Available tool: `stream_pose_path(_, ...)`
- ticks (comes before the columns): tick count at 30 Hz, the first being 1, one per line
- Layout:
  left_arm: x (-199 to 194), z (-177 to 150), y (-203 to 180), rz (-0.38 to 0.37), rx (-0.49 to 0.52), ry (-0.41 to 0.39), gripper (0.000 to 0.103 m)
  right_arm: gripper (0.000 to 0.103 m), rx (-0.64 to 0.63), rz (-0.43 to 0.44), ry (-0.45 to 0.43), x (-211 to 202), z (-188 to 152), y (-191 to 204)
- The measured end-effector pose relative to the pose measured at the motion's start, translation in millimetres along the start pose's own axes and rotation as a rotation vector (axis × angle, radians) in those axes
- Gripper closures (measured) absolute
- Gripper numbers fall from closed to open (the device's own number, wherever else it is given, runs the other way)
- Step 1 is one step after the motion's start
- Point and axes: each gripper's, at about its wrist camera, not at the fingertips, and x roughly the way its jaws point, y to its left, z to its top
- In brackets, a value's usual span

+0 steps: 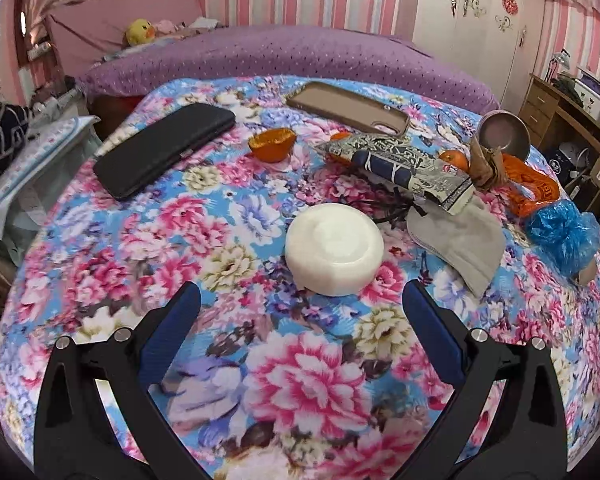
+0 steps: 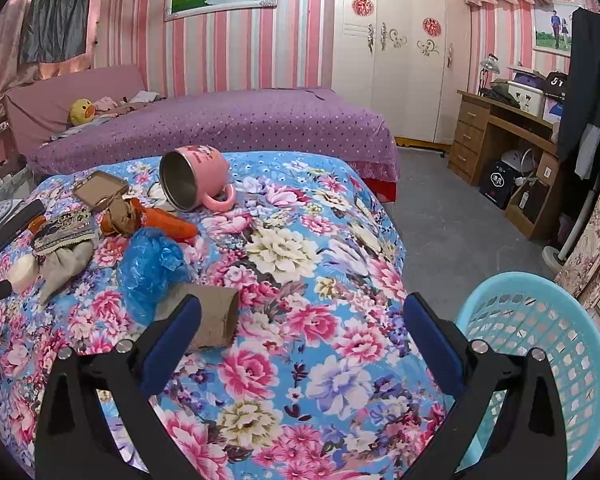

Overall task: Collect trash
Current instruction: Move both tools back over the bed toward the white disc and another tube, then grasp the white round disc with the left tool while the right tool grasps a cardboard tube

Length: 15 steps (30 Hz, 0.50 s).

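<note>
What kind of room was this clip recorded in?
A home bedroom, most likely: a purple-covered bed with a headboard, a white wardrobe, and a wooden desk by the wall.

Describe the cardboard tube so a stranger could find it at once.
Start at the flowered bedspread and go to its near edge beside the light blue basket. The cardboard tube lies there on its side, touching the crumpled blue plastic bag. It is the only plain brown hollow cylinder nearby.

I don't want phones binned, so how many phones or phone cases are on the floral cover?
2: a black phone lies at the far left, and a tan phone case lies face-down further back, near the middle.
</note>
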Motion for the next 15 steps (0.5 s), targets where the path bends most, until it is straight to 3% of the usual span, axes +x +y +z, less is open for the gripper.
stream_pose_path(6,19,10,-7,-0.023,-0.019,0.044,0.005,0.004,0.006,0.005,0.023,6,-3,1)
stream_pose_path(12,29,16,-18,0.0,0.013,0.058,0.006,0.004,0.004,0.02,0.041,10,-4,1)
stream_pose_path(15,31,16,-23,0.0,0.033,0.062,0.018,0.004,0.006,0.024,0.051,12,-4,0)
